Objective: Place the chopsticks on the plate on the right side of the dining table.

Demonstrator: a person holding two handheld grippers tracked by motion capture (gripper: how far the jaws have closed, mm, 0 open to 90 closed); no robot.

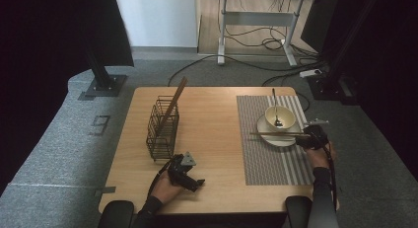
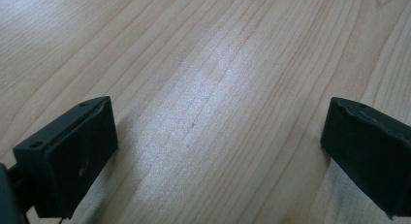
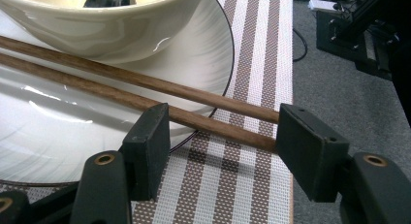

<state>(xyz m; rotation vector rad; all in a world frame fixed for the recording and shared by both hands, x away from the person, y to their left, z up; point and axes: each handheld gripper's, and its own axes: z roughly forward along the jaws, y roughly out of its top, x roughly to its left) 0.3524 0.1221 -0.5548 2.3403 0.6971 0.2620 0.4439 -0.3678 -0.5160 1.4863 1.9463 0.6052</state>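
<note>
Two chopsticks (image 3: 145, 95) lie across one plate (image 3: 63, 136) between the right hand-held gripper's (image 3: 220, 136) jaws.

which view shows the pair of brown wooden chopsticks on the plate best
The right gripper view: the pair of brown wooden chopsticks lies close up across the white plate, between the open right gripper. The high view shows them as a thin line.

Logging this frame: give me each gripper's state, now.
Left gripper: open, nothing between its jaws, over bare table.
Right gripper: open around the chopsticks, not clamped.
</note>
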